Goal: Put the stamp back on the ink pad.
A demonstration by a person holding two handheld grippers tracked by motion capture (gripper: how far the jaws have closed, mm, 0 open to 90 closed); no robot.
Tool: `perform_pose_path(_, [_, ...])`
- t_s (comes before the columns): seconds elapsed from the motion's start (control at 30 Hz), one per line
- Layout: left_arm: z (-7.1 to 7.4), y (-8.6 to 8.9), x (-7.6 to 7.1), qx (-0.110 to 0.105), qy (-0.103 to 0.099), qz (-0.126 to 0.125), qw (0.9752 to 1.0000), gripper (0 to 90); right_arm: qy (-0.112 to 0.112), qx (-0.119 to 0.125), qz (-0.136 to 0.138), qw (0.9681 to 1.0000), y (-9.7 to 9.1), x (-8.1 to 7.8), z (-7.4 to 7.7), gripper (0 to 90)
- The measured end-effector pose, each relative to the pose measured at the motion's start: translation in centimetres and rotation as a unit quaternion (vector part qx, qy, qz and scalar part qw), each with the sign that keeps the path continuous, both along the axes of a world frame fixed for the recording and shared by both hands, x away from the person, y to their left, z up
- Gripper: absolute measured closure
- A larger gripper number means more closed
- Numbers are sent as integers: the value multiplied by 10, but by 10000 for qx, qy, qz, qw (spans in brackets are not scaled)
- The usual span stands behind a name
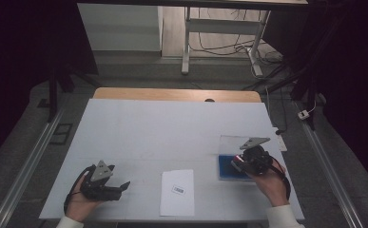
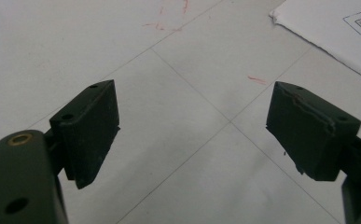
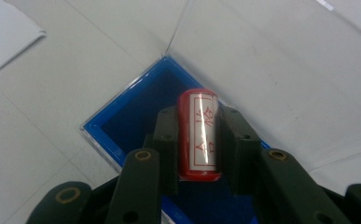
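Red stamp [image 3: 198,135] clamped in right gripper [image 3: 197,140] above blue ink-pad case [image 3: 136,116]; left gripper [image 2: 192,130] parted, idle left of paper sheet [image 1: 177,191] on tabletop [image 1: 148,128]; next, likely pressing onto paper.

The red cylinder [image 3: 199,135] had its lower end tucked between the right gripper's [image 3: 199,140] jaws, and the red characters on its label were too blurred to read. The blue box [image 3: 136,116] was cut off by the bottom edge of the right gripper view, much of its inside covered by the jaws. The paper sheet [image 2: 336,32] ran off the top right corner of the left gripper view, and its printed label [image 1: 178,190] was too small to read from above.
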State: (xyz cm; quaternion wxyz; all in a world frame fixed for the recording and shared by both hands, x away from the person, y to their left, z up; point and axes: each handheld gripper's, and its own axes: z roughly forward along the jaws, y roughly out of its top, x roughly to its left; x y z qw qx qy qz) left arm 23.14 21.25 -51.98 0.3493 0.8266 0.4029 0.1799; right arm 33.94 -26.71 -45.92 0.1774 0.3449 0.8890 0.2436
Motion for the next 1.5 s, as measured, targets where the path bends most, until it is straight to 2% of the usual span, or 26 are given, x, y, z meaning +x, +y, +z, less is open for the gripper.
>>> perform_pose_path(0.1, [0,0,0,-1,4,6,10000,174,64,-98,11,9999,1,1,-4,699])
perform_pose_path(0.33, [-1,1,1,-6,14,37,10000,174,34,-58,58,10000,0,0,-5,687])
perform_pose_path(0.47, [0,1,2,-47,30,38,10000,173,79,140,52,9999,-3,1,-4,577])
perform_pose_path(0.53, [-1,0,4,-48,32,35,10000,173,67,357,15,9993,-4,0,-3,517])
perform_pose_path(0.6, [-1,-1,5,-29,53,13,10000,173,17,499,31,9987,-7,-1,-2,467])
perform_pose_path(0.73, [-1,0,5,-74,60,27,10000,171,-213,595,30,9980,-12,-7,0,392])
perform_pose_path(0.93, [1,1,2,-198,34,15,9998,171,-492,946,-59,9943,-24,-26,2,345])
perform_pose_path(1.03, [3,0,0,-238,12,4,9997,171,-651,1034,-105,9925,-33,-40,2,345])
perform_pose_path(1.13, [4,-1,-2,-296,11,-14,9996,170,-699,1202,-178,9901,-44,-52,2,345])
perform_pose_path(1.33, [4,-3,-6,-360,35,11,9993,170,-879,1326,-106,9872,-58,-75,-10,346])
perform_pose_path(1.5, [3,-5,-9,-368,70,-6,9993,170,-937,1466,-6,9847,-65,-83,-24,346])
